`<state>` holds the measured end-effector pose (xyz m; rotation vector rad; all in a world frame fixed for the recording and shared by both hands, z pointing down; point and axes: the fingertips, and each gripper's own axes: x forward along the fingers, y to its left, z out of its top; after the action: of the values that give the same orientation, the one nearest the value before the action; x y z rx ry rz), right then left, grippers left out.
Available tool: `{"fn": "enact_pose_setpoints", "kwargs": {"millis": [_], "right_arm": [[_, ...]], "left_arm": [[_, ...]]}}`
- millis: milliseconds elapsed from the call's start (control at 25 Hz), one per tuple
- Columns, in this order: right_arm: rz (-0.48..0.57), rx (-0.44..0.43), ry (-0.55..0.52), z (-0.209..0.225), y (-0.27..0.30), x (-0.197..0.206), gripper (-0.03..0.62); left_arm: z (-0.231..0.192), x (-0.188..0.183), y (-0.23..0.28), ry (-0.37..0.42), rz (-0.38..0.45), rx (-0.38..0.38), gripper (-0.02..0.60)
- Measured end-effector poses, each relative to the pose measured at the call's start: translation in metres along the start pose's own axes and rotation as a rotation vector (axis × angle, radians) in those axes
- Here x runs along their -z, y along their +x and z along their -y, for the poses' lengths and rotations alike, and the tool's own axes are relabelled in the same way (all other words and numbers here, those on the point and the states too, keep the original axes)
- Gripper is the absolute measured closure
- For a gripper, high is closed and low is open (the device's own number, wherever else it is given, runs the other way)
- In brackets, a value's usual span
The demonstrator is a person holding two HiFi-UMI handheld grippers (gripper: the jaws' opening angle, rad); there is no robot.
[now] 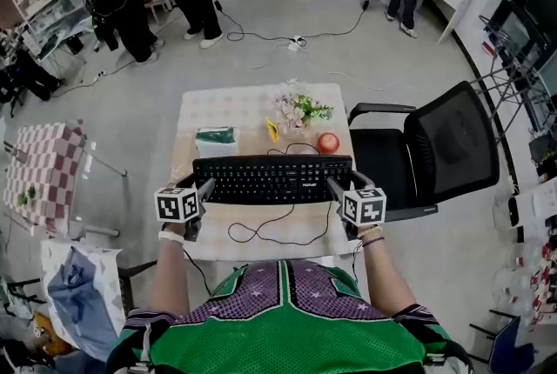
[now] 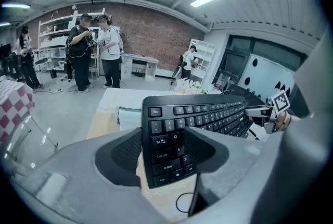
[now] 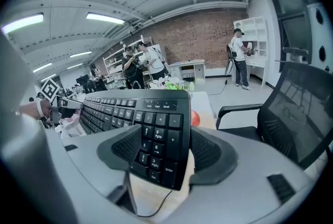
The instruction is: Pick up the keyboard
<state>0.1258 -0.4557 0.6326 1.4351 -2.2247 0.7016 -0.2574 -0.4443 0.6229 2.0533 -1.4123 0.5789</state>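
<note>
A black keyboard (image 1: 272, 179) stretches across the near half of the small table (image 1: 226, 107), its cable (image 1: 280, 235) looping over the table's front. My left gripper (image 1: 202, 191) is shut on its left end, and in the left gripper view the left gripper (image 2: 165, 137) has its jaws clamped over the Tab and Caps Lock keys of the keyboard (image 2: 197, 116). My right gripper (image 1: 336, 188) is shut on the right end. In the right gripper view the right gripper (image 3: 161, 142) pinches the number pad of the keyboard (image 3: 140, 113). The keyboard looks raised slightly off the tabletop.
Behind the keyboard stand a red apple (image 1: 328, 142), a small flower pot (image 1: 298, 110), a teal packet (image 1: 216, 137) and a yellow object (image 1: 272, 131). A black office chair (image 1: 444, 146) is right of the table, a checked table (image 1: 43, 172) left. People stand at the back.
</note>
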Motion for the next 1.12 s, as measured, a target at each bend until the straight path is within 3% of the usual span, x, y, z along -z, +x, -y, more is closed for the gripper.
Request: {"fn": "enact_pose_setpoints", "kwargs": {"millis": [720, 1120], "right_arm": [[0.291, 0.034, -0.136, -0.031, -0.084, -0.140, 0.318], [0.407, 0.041, -0.166, -0.041, -0.126, -0.186, 0.318]], "left_arm": [[0.028, -0.126, -0.095, 0.099, 0.347, -0.002, 0.322], [0.051, -0.175, -0.143, 0.170, 0.495, -0.016, 0.322]]}}
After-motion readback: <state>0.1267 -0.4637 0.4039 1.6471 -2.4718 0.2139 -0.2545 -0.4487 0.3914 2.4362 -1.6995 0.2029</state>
